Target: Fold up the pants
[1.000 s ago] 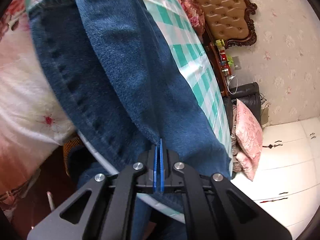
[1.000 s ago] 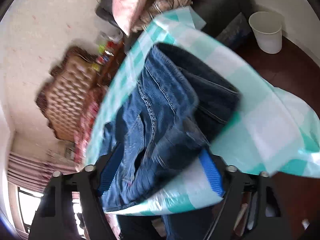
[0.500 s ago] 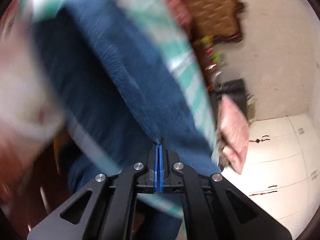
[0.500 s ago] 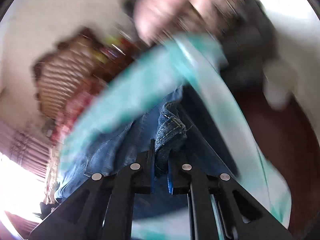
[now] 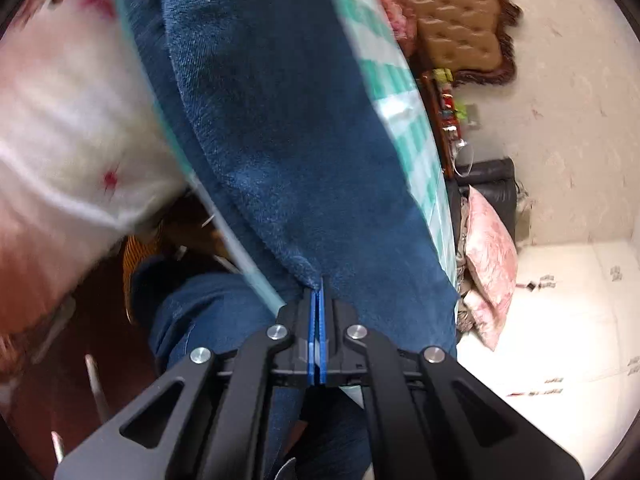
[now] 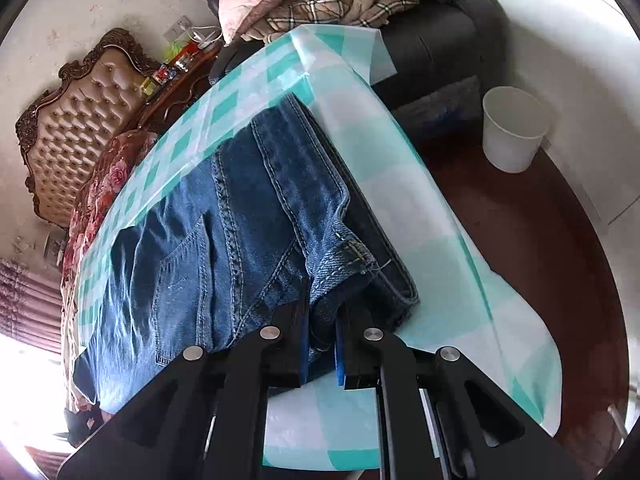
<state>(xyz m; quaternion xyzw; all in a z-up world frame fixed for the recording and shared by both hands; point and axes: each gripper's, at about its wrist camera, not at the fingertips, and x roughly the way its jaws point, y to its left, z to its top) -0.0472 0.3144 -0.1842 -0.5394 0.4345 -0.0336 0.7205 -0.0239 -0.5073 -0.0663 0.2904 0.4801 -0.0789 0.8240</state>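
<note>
Blue jeans [image 6: 240, 216] lie on a table with a teal checked cloth [image 6: 392, 184]. In the right wrist view the waistband end faces me, and my right gripper [image 6: 322, 344] is shut on the near waistband corner at the table's front edge. In the left wrist view my left gripper [image 5: 318, 304] is shut on the edge of a dark blue leg of the jeans [image 5: 280, 120], which stretches away up the frame over the checked cloth [image 5: 404, 108]. The far end of the leg runs out of view.
A tufted brown headboard [image 6: 76, 136] and floral bedding [image 5: 60, 120] flank the table. A dark armchair with pink cushions [image 6: 424, 8] and a white bin [image 6: 514, 132] on dark wood floor stand beyond it. A white cabinet [image 5: 572, 312] is at the right.
My right gripper, open over the jeans a second ago, has closed on the waistband corner. My left gripper has kept its hold on the leg and shifted with it.
</note>
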